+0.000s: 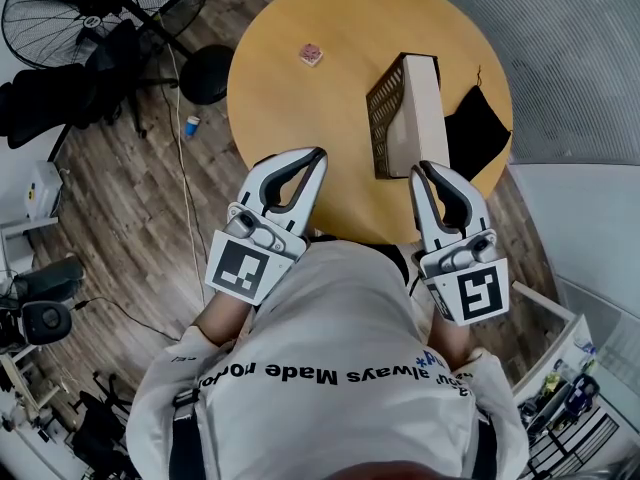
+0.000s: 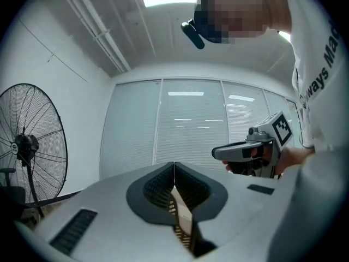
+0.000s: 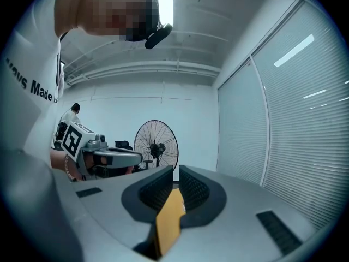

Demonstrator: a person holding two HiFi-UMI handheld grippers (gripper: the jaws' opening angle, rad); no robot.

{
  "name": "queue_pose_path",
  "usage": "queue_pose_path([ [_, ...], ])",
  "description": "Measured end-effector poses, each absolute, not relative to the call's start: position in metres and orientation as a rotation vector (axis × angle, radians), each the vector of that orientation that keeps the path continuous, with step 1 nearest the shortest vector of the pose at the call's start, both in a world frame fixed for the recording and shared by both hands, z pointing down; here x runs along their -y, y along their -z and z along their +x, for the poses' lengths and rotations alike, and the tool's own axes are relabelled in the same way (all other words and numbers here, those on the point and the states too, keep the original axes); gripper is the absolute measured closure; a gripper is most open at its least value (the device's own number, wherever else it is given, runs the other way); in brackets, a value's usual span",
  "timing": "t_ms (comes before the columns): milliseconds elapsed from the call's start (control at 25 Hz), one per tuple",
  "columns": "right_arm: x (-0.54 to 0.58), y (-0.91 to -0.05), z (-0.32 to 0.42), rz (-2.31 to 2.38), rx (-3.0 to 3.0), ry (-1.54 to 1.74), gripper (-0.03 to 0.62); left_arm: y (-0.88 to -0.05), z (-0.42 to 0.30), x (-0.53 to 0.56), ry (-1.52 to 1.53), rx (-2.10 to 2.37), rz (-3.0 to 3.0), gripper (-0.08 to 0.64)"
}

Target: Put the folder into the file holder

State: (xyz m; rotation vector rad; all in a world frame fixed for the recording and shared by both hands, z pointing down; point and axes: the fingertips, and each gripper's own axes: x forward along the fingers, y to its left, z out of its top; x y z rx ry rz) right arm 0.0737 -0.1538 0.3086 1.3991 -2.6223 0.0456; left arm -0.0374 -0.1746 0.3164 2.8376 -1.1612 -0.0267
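Wooden round table (image 1: 300, 118) here, and the beige folder (image 1: 425, 108) is already standing on edge inside the black mesh file holder (image 1: 384, 108) on the table's right side. Neither gripper has hold of it. The left gripper (image 1: 318, 154) has its jaws pressed together on nothing, and it sits off to the holder's left, near the table's front edge. The right gripper (image 1: 418, 171) is closed up too, also empty, with its tip just short of the holder's near end. So the folder is out ahead of both sets of jaws, not between them. A black cloth (image 1: 478, 128) lies right beside the holder.
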Motion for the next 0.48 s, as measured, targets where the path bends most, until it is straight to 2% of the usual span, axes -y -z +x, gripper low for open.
queue_pose_path([
  [480,0.1495,-0.3074,0.0722,1.4,2.621,-0.038,0.538,-0.3151,-0.0403,0.1702,0.032,1.17,2.836,0.535],
])
